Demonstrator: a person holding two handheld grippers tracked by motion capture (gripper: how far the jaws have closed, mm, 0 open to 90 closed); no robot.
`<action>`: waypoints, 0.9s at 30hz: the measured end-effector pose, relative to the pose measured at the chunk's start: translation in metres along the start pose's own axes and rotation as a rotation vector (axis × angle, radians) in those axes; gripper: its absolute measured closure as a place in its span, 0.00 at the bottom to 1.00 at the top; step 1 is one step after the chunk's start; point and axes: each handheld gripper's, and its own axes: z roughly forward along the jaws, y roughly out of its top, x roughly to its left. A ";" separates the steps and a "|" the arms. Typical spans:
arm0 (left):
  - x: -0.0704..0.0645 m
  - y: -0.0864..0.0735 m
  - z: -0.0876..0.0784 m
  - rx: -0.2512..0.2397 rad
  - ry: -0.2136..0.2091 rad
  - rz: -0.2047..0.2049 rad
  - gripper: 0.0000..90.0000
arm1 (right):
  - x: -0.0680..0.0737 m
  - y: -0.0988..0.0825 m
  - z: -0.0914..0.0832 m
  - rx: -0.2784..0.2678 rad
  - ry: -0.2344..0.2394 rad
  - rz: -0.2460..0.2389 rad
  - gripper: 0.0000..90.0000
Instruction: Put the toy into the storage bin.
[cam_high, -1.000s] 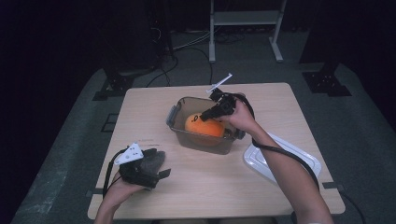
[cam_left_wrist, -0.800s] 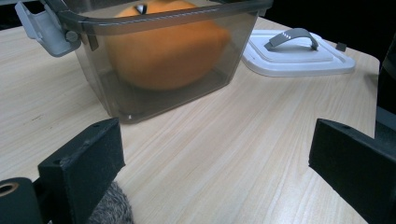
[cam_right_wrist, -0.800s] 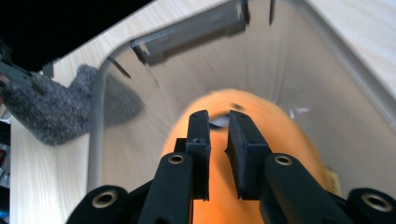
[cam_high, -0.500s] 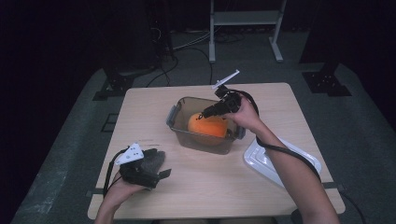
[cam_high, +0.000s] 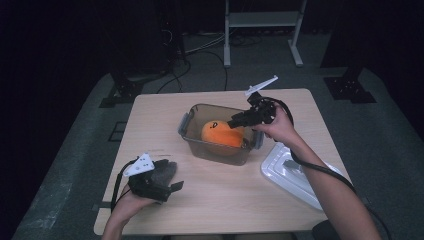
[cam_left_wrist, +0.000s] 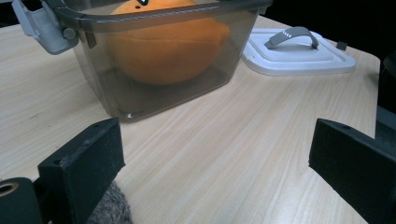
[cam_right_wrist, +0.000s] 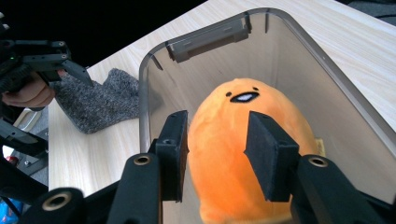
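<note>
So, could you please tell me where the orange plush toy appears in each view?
High view: orange plush toy centre, inside the clear bin.
Left gripper view: top centre, seen through the bin wall.
Right gripper view: lower centre, beyond the black jaws.
Shared landmark: the bin.

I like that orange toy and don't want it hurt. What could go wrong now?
The right gripper, its jaws just opening, sits right over the plush toy in the box, so pulling away carelessly might snag it. The lid lies near the table edge and could get knocked off.
</note>
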 end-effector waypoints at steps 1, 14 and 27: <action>-0.001 0.000 0.000 0.000 -0.001 -0.002 0.03 | 0.000 -0.002 -0.004 -0.003 -0.003 0.003 0.61; -0.001 0.000 0.002 0.005 0.000 0.002 0.03 | 0.004 -0.029 -0.051 -0.050 -0.038 0.001 0.53; -0.001 -0.001 0.003 0.012 0.000 -0.002 0.03 | 0.002 -0.062 -0.080 -0.086 -0.056 0.020 0.46</action>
